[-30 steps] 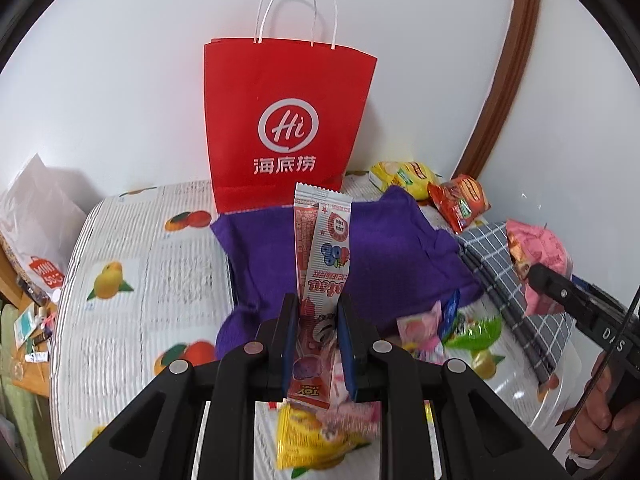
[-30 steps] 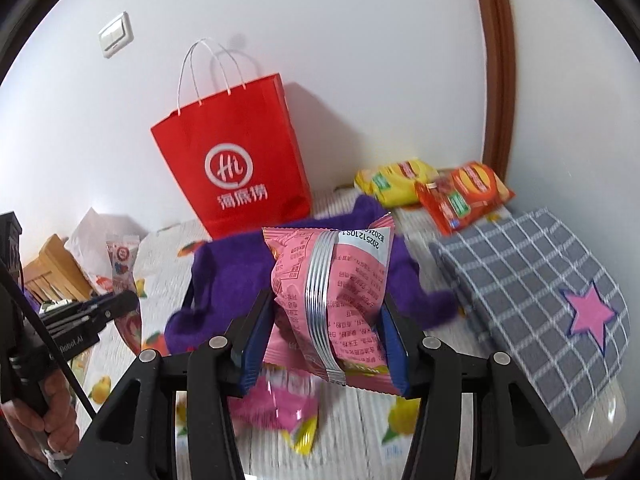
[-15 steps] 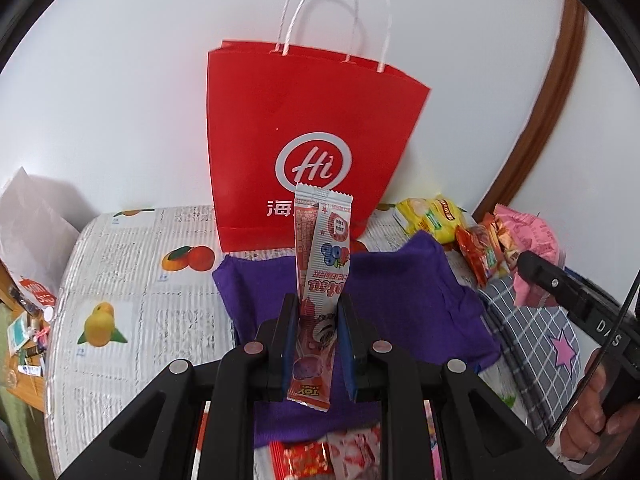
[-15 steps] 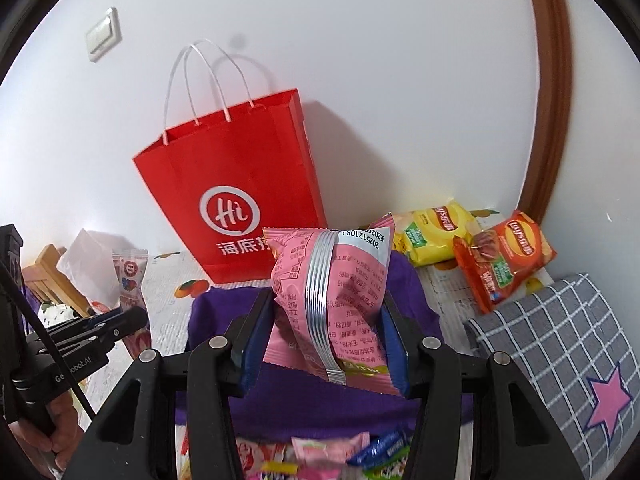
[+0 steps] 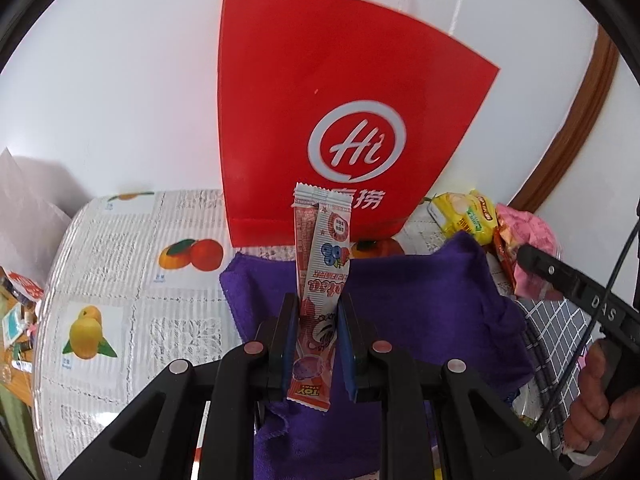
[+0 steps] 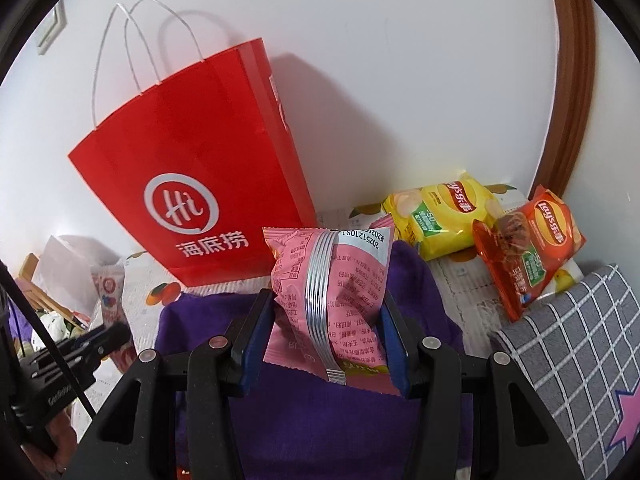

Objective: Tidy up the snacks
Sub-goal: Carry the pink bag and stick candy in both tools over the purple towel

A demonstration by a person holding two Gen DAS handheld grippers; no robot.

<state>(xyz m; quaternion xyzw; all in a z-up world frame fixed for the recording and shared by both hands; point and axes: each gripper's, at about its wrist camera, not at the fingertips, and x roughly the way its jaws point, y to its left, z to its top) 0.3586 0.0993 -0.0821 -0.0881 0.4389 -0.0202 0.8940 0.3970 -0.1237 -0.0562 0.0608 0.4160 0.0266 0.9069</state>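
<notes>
Left wrist view, left tongs (image 5: pixel 318 320) angled down pinching slim snack stick (image 5: pixel 322 276), right tongs (image 6: pixel 328 316) clamping pink packet (image 6: pixel 340 284)

White wall (image 6: pixel 400 60), brown curved trim (image 6: pixel 572 80), fruit-print tablecloth (image 5: pixel 120 280).

A table (image 5: pixel 120 280) covered by a white lace cloth printed with fruit pictures is seen. On it, a red paper bag (image 5: pixel 320 120) is stood upright against the wall, and a purple cloth (image 5: pixel 420 300) is spread in front of it. A yellow chip packet (image 6: pixel 444 208), an orange chip packet (image 6: pixel 528 240) and a grey checked cloth (image 6: pixel 580 352) are laid to the right.
</notes>
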